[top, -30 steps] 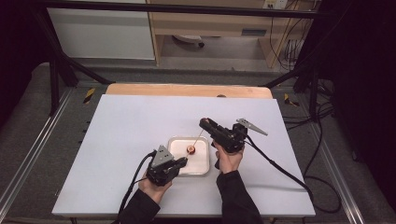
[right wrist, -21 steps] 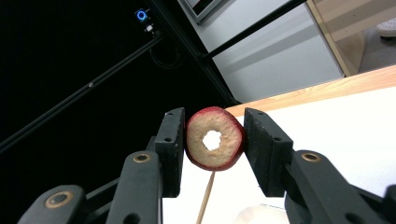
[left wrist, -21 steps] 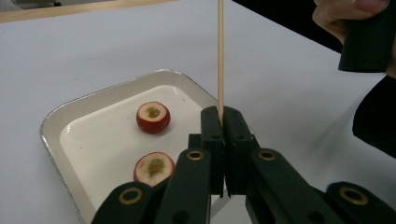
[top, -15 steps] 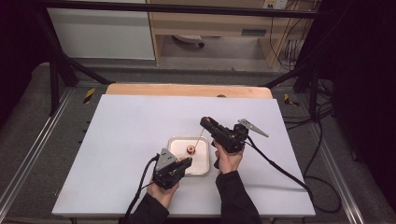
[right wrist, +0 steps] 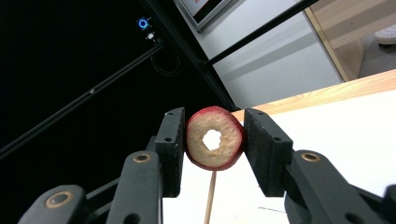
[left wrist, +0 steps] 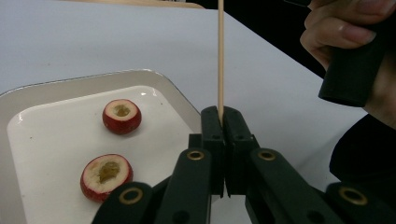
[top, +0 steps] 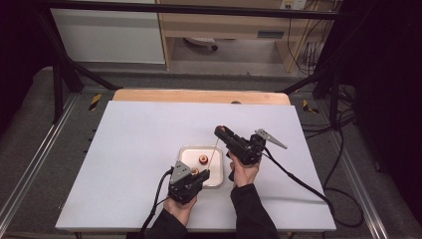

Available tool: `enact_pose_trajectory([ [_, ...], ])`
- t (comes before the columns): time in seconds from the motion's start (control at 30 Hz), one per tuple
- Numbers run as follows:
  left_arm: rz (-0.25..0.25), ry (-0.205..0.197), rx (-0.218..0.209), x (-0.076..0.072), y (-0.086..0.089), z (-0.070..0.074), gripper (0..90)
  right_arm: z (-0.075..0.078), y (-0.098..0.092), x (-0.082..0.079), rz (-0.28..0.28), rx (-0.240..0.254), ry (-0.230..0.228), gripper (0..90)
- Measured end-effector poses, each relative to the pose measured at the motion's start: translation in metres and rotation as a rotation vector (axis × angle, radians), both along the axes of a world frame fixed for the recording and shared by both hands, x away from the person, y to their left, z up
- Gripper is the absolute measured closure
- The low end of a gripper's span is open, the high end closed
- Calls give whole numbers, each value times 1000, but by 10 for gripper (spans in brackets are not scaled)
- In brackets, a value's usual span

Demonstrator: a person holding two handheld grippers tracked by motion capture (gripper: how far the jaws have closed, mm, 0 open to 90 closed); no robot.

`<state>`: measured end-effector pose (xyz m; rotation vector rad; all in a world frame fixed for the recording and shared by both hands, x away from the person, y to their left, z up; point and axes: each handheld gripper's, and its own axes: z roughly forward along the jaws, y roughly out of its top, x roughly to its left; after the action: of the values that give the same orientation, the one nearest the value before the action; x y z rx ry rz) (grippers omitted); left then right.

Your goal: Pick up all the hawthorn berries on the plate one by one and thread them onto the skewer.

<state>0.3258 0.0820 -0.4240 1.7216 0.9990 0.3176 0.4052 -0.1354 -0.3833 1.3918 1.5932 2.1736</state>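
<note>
High view: the left gripper (top: 199, 175) is seen at the near edge of the white tray (top: 186, 151) on the bench (top: 134, 149), its jaws shut on the lower end of a thin wooden skewer (top: 214, 153). The skewer rises and leans away toward the right gripper (top: 222, 131), held higher and beyond the tray. One fruit slice (top: 203, 159) is seen in the tray.

Left gripper view: the jaws are pressed together on the skewer (left wrist: 220, 56), whose long axis runs straight up out of frame. Two red-skinned slices (left wrist: 122, 115) (left wrist: 106, 175) lie in the tray (left wrist: 56, 84) just to the side, hollow cores facing up. The right hand (left wrist: 355, 42) is seen at the upper right.

Right gripper view: the jaws are clamped on a cored slice (right wrist: 215, 137), ring face toward the camera. The skewer (right wrist: 210, 196) comes up from below to the slice's lower rim; whether the tip has entered the core hole cannot be told. Threading is judged to turn on lining that hole with the skewer's axis.
</note>
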Motion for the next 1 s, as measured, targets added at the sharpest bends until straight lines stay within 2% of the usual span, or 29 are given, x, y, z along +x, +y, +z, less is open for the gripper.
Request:
enact_pose_trajectory([
  [0.07,-3,7,-26,0,-2,1,885,0,0,0,1,-1,2,605],
  [0.17,-4,1,-17,-2,-6,2,886,0,0,-1,0,-3,-6,605],
  [0.23,-4,14,-37,1,-5,1,886,1,0,-2,11,-4,1,605],
  [0.33,2,6,-39,2,-4,2,886,2,-2,-3,14,-6,-2,606],
  [0.43,-1,25,-61,5,-4,2,886,2,-2,-3,16,-3,-7,605],
  [0.57,-6,19,-58,6,-6,1,886,2,-2,-3,30,-11,6,606],
  [0.63,-12,-6,-49,7,-5,1,887,2,-3,-3,39,-19,7,606],
  [0.7,-22,-5,-55,9,-4,2,887,1,-2,-3,80,-29,34,606],
  [0.77,-33,17,-53,14,-2,6,887,-1,-1,-3,90,-30,35,606],
  [0.87,-38,11,-23,17,-1,6,887,-1,-1,-5,92,-37,19,606],
  [1.0,-44,9,-8,19,-4,6,887,1,-3,-7,100,-58,15,606],
])
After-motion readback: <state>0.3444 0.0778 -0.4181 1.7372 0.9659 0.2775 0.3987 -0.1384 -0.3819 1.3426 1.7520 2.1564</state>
